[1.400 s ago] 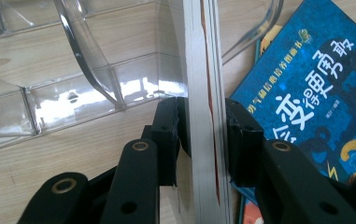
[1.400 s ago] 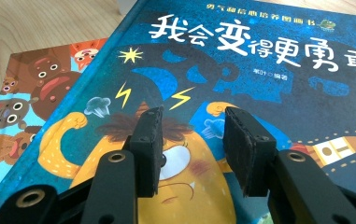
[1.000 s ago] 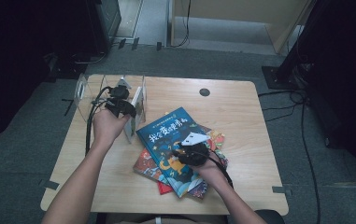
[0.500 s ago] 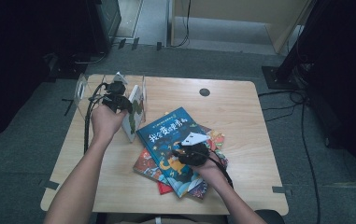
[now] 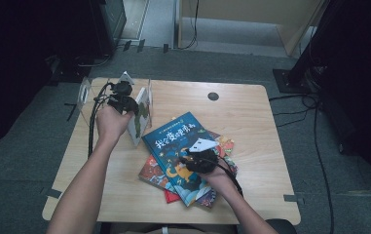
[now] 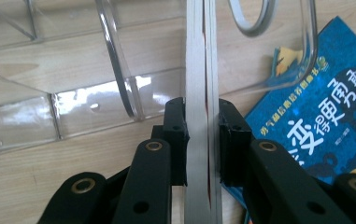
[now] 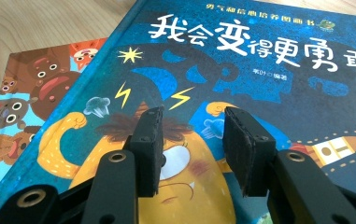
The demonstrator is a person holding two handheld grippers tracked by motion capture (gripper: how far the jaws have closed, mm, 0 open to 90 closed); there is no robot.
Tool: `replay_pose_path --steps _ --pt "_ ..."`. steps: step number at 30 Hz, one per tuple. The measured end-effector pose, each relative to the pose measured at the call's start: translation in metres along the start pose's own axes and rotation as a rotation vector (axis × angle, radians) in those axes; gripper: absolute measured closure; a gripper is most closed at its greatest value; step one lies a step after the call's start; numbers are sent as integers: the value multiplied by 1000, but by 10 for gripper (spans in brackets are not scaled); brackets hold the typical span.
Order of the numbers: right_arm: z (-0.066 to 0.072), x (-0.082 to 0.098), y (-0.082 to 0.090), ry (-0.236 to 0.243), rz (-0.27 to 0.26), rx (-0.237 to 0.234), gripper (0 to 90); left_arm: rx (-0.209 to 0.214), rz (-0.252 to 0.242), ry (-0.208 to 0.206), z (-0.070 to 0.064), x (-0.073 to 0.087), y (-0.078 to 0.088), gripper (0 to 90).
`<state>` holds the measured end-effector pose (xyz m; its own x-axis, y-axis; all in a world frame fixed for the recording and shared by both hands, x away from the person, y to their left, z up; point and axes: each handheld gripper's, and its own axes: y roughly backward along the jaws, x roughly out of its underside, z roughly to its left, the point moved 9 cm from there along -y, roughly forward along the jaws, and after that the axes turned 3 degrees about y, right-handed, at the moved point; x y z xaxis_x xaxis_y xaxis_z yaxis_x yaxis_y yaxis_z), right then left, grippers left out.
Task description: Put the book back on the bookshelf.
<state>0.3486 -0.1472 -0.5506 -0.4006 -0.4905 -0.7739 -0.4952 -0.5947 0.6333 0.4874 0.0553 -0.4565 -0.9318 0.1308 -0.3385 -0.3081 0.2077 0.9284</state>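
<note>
Gripping left: your left gripper (image 6: 202,140) fingers (image 6: 175,135) clamp the upright book (image 6: 199,70), having just closed.
Right: your right gripper (image 7: 192,149) fingers apart over the blue book (image 7: 259,70).
Worktop (image 5: 251,107): wooden.

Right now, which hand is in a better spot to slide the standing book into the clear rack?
Left. The left gripper is clamped on the upright book, right at the clear rack. The right gripper hangs open above the blue book on the pile.

Light wood table (image 5: 251,112) mid-frame, round dark grommet (image 5: 213,96) near its far edge. Grey carpet floor (image 5: 348,195) all round, tape marks at the table's corners. Dark cabinet (image 5: 107,19) upper left, wooden panel (image 5: 251,19) top centre, black cables (image 5: 314,105) right. Dim light.
</note>
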Motion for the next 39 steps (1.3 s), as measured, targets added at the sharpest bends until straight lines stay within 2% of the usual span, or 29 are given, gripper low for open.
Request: replay_pose_path --steps 15,17,26,33,35,39 --pt "0 0 0 0 0 0 579 0 -30 7 2 -12 9 776" --pt "0 0 0 1 0 0 579 2 -50 12 2 -17 10 775" --pt "0 0 0 2 0 -1 580 -9 -70 18 2 -25 0 775" --pt "0 0 0 2 0 -2 580 -3 -66 35 5 -30 1 775" --pt "0 0 0 4 -1 -1 579 12 -80 46 6 -34 4 775" --pt "0 0 0 2 0 -2 579 2 -85 38 8 -37 6 775"
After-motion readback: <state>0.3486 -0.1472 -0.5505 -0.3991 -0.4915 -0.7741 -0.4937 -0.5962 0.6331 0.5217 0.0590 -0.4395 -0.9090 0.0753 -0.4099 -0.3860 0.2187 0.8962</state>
